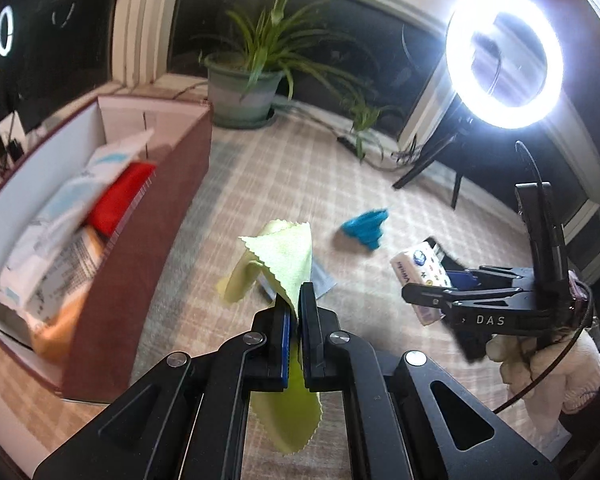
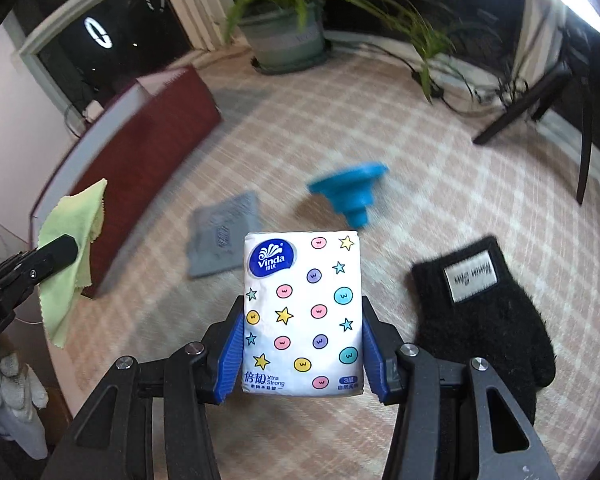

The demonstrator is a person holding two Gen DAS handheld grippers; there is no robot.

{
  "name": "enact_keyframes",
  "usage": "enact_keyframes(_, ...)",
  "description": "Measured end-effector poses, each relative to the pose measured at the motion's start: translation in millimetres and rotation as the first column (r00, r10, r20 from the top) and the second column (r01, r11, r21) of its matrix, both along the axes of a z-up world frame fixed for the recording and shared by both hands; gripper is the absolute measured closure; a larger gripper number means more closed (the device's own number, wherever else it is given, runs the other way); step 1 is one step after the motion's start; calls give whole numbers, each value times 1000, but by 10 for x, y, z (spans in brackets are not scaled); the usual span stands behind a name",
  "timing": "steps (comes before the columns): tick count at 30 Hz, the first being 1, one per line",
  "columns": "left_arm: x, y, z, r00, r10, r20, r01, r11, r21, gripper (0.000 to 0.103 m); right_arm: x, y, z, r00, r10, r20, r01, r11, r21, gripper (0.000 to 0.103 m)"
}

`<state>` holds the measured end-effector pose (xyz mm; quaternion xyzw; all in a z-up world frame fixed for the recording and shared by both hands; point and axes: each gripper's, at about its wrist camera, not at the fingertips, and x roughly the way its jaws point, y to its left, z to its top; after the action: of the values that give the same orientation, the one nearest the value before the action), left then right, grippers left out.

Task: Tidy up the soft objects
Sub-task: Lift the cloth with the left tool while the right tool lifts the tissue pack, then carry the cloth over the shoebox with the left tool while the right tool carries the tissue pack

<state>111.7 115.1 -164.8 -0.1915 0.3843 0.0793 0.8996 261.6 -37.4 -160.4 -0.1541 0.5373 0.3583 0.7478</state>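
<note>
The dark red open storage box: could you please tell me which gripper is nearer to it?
Left. The left gripper, clamping the yellow-green cloth, sits beside the dark red open storage box; the right gripper, holding the tissue pack, is farther off.

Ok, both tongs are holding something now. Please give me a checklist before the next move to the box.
1. Left tongs shut on the green cloth: ok.
2. Right tongs shut on the tissue pack: ok.
3. Cloth hangs free of the table: ok; one end droops below the tongs.
4. Box open on top: ok.
5. Room left in the box: cannot tell; packs and a red item already fill the visible part.
6. Things still on the table: not ok; black glove, grey pouch and blue funnel remain.
</note>
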Motion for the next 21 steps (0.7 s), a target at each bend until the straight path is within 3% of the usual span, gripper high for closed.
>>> enact_keyframes(12,-431,558,518,992,81,100,-83,996,23,100,-380,800,665,989,134,62,-139,986,93,56)
enact_keyframes(21,-648,1240,553,983,164,88,-168,985,40,100,-578,1746,800,975,208,73,-216,970,115,56)
